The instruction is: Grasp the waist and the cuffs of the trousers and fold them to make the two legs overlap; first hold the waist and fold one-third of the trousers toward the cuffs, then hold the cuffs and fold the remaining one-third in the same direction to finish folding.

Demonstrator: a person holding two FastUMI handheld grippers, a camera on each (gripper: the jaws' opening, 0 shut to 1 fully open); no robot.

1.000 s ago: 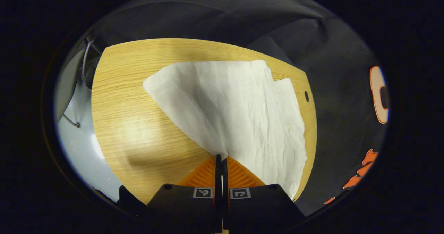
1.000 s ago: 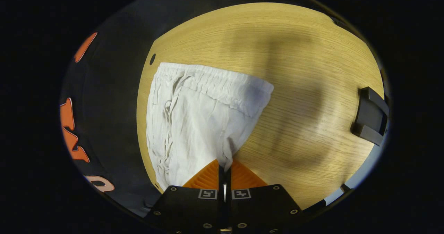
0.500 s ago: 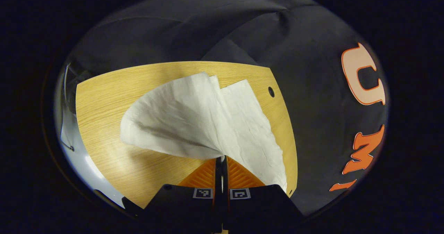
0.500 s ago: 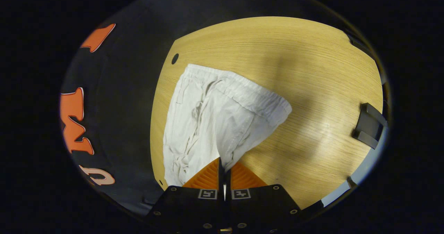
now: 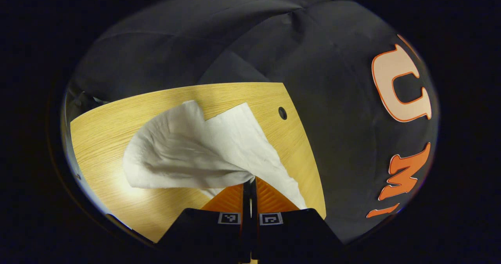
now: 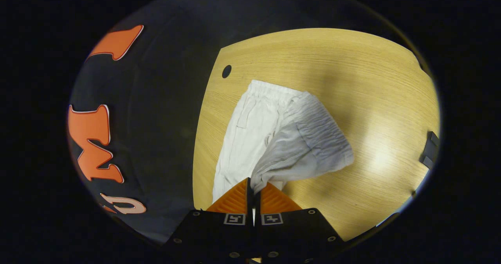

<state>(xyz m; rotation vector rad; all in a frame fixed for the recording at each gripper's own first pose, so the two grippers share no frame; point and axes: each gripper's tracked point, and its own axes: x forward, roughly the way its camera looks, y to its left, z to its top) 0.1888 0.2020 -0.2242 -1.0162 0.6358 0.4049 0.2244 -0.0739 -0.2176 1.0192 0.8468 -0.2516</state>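
White crinkled cotton trousers (image 5: 203,150), one pair, on pale wood-grain tabletop (image 5: 109,138), lower centre-left of left gripper view; cuff end here. Waist end with gathered elastic band (image 6: 313,127) centre of right gripper view. Changed over the last second: near leg lifted off the wood and swung over, now arching above the far leg; a second ago spread nearly flat and wide. Same at waist: near corner peeled up, waistband rolled over, underside showing, shadow beneath. Table sits lower in left gripper view than before, more booth wall above. Reads as first step mid-way: legs being brought to overlap, not yet laid down; neither third-fold begun.

Left gripper (image 5: 250,183), bottom centre, clamped tight on cuff-end fabric, cloth pinched between both fingers. Right gripper (image 6: 252,187), bottom centre, likewise closed on waist-side fabric, cloth fanning up from the pinch.

Count: trousers one; legs two, both cuffs visible upper middle of left gripper view, edges offset; grippers two, one per view; table one; round dark hole in tabletop (image 6: 226,71), one, upper left of wood in right gripper view, same hole (image 5: 282,113) at right of wood in left gripper view; dark bracket-like item (image 6: 429,150) at right table edge, one, identity unclear.
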